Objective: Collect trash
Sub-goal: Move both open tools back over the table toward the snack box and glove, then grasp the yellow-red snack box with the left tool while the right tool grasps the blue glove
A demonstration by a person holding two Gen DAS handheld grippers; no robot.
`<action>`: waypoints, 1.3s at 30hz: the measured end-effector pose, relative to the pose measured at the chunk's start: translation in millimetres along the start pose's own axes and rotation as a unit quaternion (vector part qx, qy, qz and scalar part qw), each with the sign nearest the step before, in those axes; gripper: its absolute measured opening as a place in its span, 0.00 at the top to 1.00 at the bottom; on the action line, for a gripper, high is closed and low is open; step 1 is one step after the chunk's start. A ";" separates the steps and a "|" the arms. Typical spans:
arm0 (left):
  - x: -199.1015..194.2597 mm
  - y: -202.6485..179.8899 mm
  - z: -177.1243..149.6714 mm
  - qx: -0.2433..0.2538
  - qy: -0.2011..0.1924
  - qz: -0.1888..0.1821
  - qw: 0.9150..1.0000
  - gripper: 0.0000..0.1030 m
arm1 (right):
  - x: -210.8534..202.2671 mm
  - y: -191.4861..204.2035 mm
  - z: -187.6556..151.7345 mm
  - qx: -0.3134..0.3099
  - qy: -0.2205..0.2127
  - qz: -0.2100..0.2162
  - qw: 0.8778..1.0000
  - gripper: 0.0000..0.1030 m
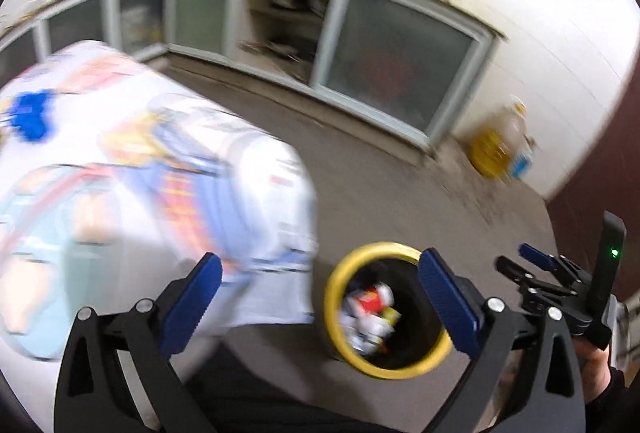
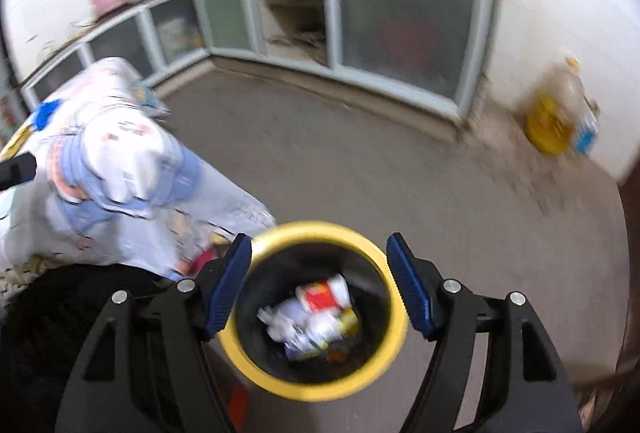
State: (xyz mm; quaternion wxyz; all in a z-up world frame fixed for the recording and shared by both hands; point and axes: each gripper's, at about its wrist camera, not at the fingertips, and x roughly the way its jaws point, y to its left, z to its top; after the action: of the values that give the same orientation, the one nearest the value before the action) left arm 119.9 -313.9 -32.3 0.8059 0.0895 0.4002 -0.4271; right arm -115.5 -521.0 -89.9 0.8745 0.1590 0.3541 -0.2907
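Open grey floor (image 2: 360,169) far of yellow-rimmed bin (image 2: 320,389); draped table edge (image 1: 280,169) close on left. Print on trash (image 2: 320,317) inside bin too blurred to read. Right gripper (image 2: 320,293) angled down over bin, spread, empty. Left gripper (image 1: 320,305) spread wide, empty, bin rim behind right finger.

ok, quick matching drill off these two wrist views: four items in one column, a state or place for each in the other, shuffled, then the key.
Items:
1. trash bin
2. left hand-held gripper
3. yellow jug
4. patterned cloth

States or places:
A. on the floor against the white wall
B. draped over a table beside the bin
C. yellow rim, crumpled wrappers inside
D. jaws open, nothing between the pads

Pairs: 1-C, 2-D, 3-A, 4-B
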 end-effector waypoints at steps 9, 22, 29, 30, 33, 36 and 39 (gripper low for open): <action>-116.2 173.3 3.5 -0.106 -0.074 0.183 0.975 0.08 | 10.5 146.1 70.6 -0.106 -0.033 0.142 0.984 0.35; -143.5 314.0 9.2 -0.167 -0.056 0.309 0.935 0.08 | 35.8 367.7 151.5 -0.240 -0.053 0.230 0.942 0.32; -114.3 351.3 21.3 -0.152 -0.024 0.327 0.932 0.08 | 71.1 424.4 177.7 -0.266 -0.033 0.231 0.935 0.32; -110.9 353.5 22.3 -0.150 -0.021 0.324 0.934 0.08 | 78.8 433.9 181.0 -0.270 -0.027 0.231 0.934 0.32; -95.5 360.7 26.8 -0.142 -0.005 0.323 0.936 0.08 | 96.7 453.1 183.5 -0.277 -0.013 0.231 0.933 0.32; -86.2 367.8 26.9 -0.141 0.012 0.336 0.931 0.08 | 110.5 468.3 183.3 -0.286 -0.006 0.228 0.931 0.32; -82.5 373.8 25.6 -0.142 0.017 0.335 0.931 0.08 | 122.9 478.8 184.6 -0.292 0.008 0.233 0.927 0.32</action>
State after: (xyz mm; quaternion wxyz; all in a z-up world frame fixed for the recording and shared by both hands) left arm 392.6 -44.0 -29.7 0.8997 0.1102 0.4167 -0.0692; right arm 350.4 -285.3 -13.9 0.9225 -0.0228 0.3834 0.0392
